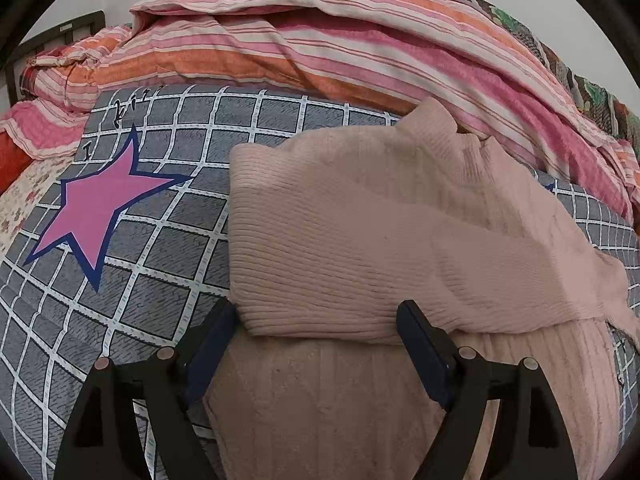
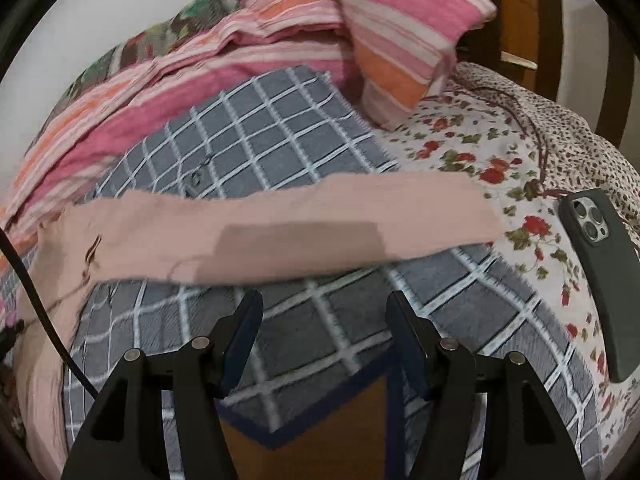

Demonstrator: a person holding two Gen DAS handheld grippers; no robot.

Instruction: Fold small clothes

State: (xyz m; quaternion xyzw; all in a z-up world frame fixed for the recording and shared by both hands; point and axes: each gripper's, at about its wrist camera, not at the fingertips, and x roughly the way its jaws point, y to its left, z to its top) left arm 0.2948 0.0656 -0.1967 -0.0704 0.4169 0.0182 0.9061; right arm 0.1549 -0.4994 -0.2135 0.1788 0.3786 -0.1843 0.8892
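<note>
A pale pink ribbed sweater (image 1: 340,220) lies on the grey checked bedsheet (image 1: 160,240), with one part folded over its body. My left gripper (image 1: 320,320) stands open at the near edge of that fold. The thick folded edge lies between its fingers, and the left finger (image 1: 216,340) is right at the fold's corner. In the right wrist view the sweater's sleeve (image 2: 280,220) stretches across the sheet, blurred. My right gripper (image 2: 324,312) is open a little short of the sleeve, over bare checked sheet, with nothing between its fingers.
A rumpled pink and orange striped quilt (image 1: 320,40) is heaped along the far side. A striped pillow (image 2: 400,40) and a floral sheet (image 2: 460,148) lie at the right, with a dark phone (image 2: 600,280) face down. A black cable (image 2: 40,308) hangs at the left.
</note>
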